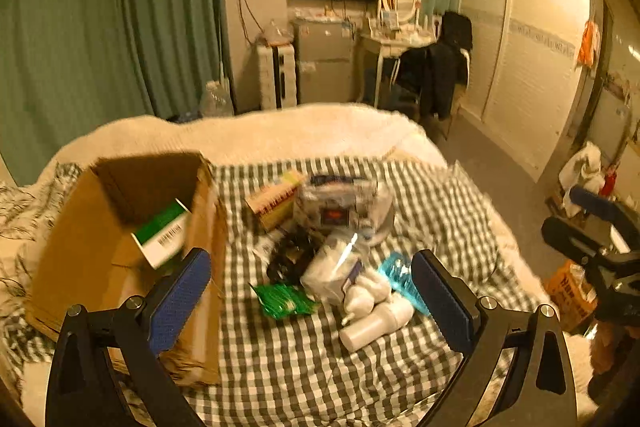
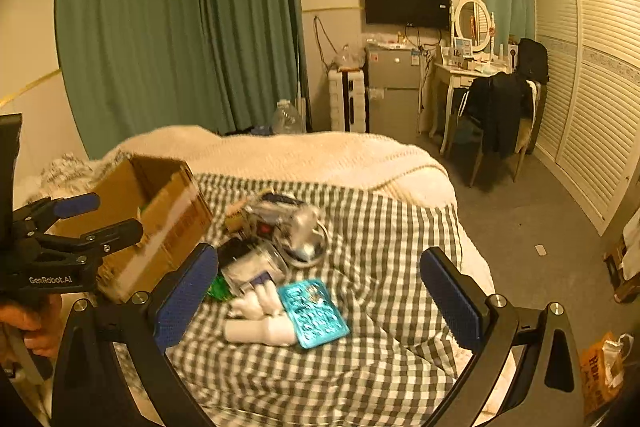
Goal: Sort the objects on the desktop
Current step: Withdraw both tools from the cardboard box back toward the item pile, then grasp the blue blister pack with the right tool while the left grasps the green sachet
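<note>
1. Both hand-held grippers are hanging over the bed, jaws spread wide with nothing between them: left gripper (image 1: 310, 301), right gripper (image 2: 318, 297)

2. The stuff to sort is heaped on the green-and-white checked cloth (image 1: 304, 363), probably dumped there so it's all in reach: white plastic squeeze bottles (image 1: 374, 311), a teal patterned flat pack (image 2: 312, 313), a shiny green foil packet (image 1: 282, 301), a clear plastic-wrapped bundle (image 1: 344, 205)

3. The open brown cardboard box (image 1: 120, 255) sits just left of the pile, and a green-and-white carton (image 1: 164, 233) is already inside, so I'd guess that's the drop-off

4. Looks to me like they're lining up the next grab, most of the pile not yet sorted
</note>
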Motion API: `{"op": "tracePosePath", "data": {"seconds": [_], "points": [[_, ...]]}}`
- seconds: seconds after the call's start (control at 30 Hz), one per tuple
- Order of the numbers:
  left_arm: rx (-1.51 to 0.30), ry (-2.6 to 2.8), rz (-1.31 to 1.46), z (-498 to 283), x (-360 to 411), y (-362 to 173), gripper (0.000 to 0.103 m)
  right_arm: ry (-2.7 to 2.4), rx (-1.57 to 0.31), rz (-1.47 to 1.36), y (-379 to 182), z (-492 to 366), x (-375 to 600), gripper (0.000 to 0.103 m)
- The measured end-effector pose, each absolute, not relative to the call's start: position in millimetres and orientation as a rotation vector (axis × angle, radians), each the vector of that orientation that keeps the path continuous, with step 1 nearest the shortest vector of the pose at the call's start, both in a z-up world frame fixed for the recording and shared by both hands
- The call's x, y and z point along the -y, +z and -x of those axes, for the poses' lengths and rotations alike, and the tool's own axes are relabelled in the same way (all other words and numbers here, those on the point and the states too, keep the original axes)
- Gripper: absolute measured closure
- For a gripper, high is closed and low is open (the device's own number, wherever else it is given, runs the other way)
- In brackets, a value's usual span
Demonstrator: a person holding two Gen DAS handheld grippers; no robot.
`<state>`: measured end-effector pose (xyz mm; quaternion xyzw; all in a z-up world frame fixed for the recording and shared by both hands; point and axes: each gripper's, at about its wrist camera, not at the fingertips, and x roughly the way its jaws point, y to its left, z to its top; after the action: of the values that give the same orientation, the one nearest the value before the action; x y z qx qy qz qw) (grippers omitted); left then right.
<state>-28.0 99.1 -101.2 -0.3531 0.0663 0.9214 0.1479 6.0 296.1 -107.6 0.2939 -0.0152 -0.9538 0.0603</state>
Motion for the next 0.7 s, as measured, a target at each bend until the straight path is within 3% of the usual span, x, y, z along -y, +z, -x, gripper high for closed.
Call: {"op": "tracePosePath", "data": {"seconds": [0.07,0.23,0.3,0.47,0.7], "points": [[-0.242,2.631,1.054,33,-108,-114,0.012,-2.868,0.065,-0.918,-119,0,-299,0.001],[-0.259,2.594,1.119,43,-115,-146,0.014,-2.821,0.079,-1.009,-150,17,-303,0.003],[-0.249,2.582,1.162,49,-117,-161,0.024,-2.803,0.062,-1.042,-162,23,-304,0.005],[-0.259,2.583,1.244,65,-119,-190,0.025,-2.765,0.055,-1.105,-188,35,-301,0.007],[-0.127,2.602,1.396,90,-96,-232,0.025,-2.694,0.033,-1.186,-220,56,-295,0.008]]}}
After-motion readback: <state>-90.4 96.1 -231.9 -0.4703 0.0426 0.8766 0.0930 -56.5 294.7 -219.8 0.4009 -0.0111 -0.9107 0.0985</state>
